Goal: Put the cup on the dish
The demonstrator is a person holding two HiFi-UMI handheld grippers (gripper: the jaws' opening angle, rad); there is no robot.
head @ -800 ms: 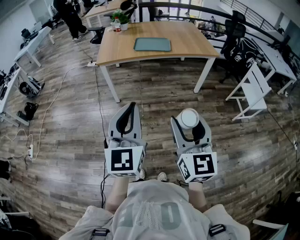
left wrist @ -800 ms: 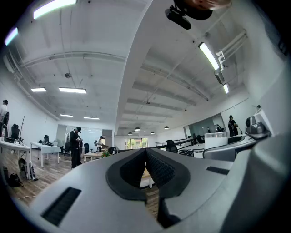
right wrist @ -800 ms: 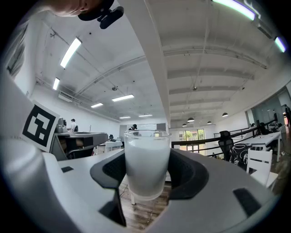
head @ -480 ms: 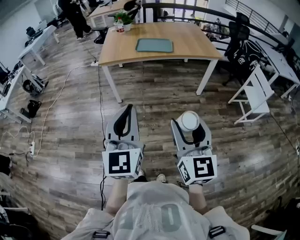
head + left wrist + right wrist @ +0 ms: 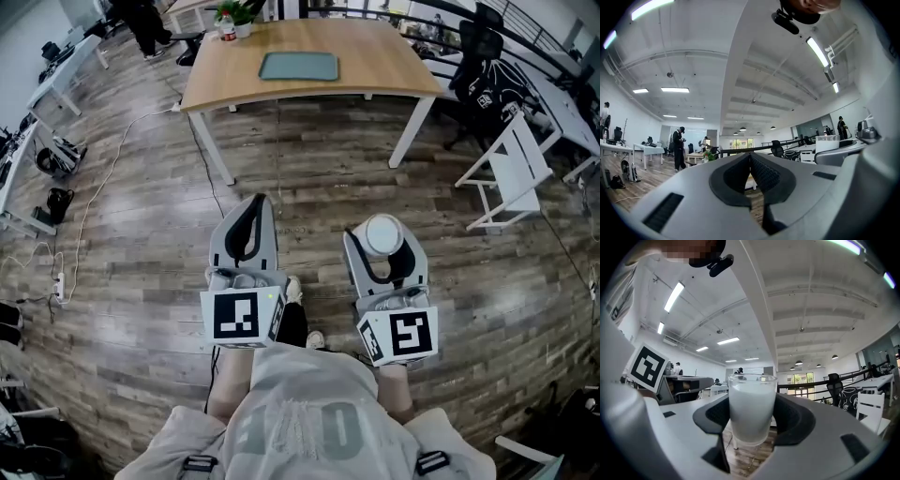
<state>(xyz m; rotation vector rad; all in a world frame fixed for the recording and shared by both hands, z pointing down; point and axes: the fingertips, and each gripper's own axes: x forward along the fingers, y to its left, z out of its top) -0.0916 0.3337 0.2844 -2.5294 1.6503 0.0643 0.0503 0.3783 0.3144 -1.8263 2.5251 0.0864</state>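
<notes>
Ahead, across the wooden floor (image 5: 141,244), a table (image 5: 384,56) carries a flat green dish (image 5: 298,66). My right tool (image 5: 382,251) is clenched on a frosted white cup (image 5: 752,404) — upright between the pads, over the floor, well apart from the dish. My left tool (image 5: 750,164) is clenched on itself — pads pressed together, beside the right one.

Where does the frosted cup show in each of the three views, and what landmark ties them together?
Head view: frosted cup, right of centre, seen from above.
Left gripper view: small, at the right.
Right gripper view: dead centre, gripped by the right hand-held gripper.
Shared landmark: black office chair.
</notes>
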